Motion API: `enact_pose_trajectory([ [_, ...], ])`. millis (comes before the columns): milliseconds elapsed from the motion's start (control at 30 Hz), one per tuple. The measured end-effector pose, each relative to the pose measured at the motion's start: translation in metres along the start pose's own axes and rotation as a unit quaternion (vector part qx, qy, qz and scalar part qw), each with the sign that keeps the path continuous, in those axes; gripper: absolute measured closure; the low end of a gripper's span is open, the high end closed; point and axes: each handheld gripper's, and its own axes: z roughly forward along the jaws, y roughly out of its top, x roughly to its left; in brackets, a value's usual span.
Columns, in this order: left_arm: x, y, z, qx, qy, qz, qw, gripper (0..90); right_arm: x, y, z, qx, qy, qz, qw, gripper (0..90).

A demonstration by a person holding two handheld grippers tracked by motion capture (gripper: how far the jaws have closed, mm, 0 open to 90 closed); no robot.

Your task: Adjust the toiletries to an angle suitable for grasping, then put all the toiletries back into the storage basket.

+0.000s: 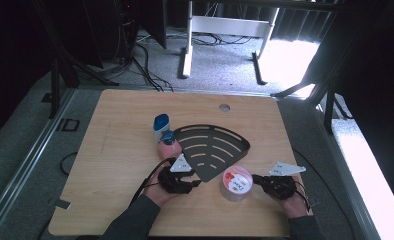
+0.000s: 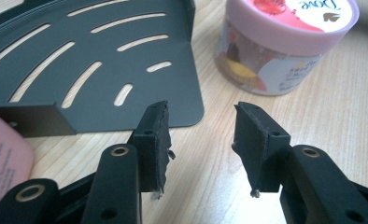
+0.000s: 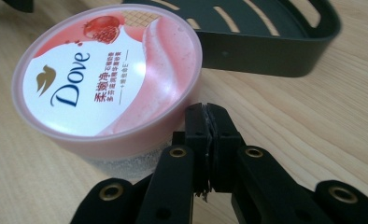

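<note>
A: Where is the Dove jar now?

B: It stands upright on the wooden table, near the front edge, between the two hands. Its pink lid is on. The black slotted shelf lies just behind it and a little to the left; in the high view the jar is close to the pointed corner of the shelf, and I cannot tell if they touch.

A: And the right gripper?

B: Its jaws are pressed together, with nothing between them. In the right gripper view the tips are right at the side of the jar, under the rim of the lid. The jar is beside the jaws, not inside them.

A: What about the left gripper?

B: Its jaws stand apart and they hold nothing. In the left gripper view I see bare wood between the two pads, and the rounded corner of the shelf is just in front of the left pad. The jar is farther away, at the upper right.

A: Other things on the table?

B: A pink bottle with a blue cap stands at the left edge of the shelf, and a white bottle with a blue cap is just behind it.
</note>
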Motion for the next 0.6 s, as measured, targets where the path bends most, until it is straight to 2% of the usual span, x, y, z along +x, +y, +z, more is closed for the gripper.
enact_pose_trajectory([
  [200,-0.0032,0.0006,0.0042,0.005,-0.008,0.006,0.9999,53.3,0.0049,0.0004,0.0030,0.001,0.024,-0.022,0.9995,86.7],
  [300,-0.0057,0.0009,0.0054,0.000,-0.018,0.012,0.9998,52.1,0.0068,0.0007,0.0042,0.005,0.028,-0.027,0.9992,86.2],
  [600,-0.0084,0.0023,0.0084,0.005,-0.014,0.011,0.9998,49.5,0.0070,-0.0047,0.0041,0.015,0.034,-0.029,0.9989,78.1],
])
